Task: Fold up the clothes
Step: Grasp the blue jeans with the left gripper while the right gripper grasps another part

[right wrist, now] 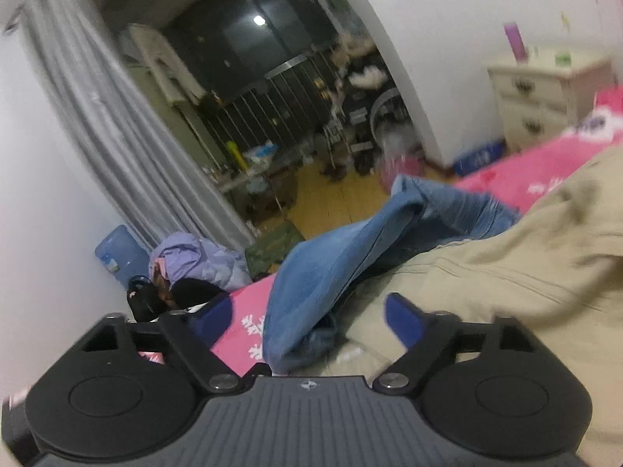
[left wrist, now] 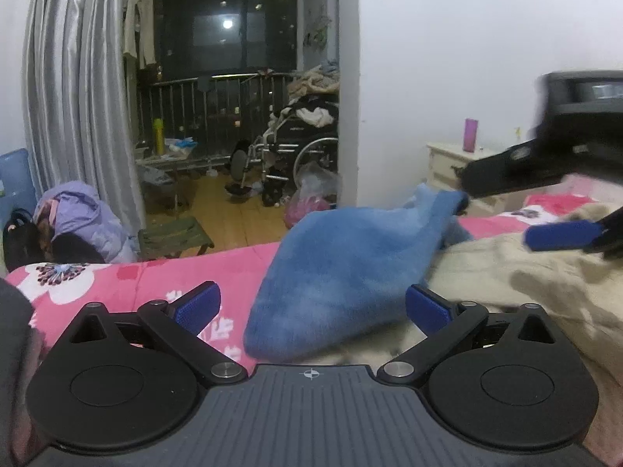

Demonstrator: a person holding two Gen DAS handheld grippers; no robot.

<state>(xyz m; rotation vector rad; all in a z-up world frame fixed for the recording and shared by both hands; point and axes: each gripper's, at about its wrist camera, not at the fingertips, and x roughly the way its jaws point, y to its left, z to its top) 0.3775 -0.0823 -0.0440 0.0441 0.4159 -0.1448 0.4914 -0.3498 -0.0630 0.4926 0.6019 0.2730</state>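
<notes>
Both grippers were spread wide, holding nothing. The blue garment (left wrist: 335,276) lay heaped between the left gripper (left wrist: 311,307) jaws, and ahead of the right gripper (right wrist: 307,319) jaws, beside beige clothing (right wrist: 506,272). No writing was legible.

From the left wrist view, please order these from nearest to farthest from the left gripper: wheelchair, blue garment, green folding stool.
1. blue garment: directly ahead of the left gripper, between its open fingers, on the bed.
2. green folding stool: on the floor, ahead to the left, past the bed edge.
3. wheelchair: far back, by the balcony doorway.
</notes>
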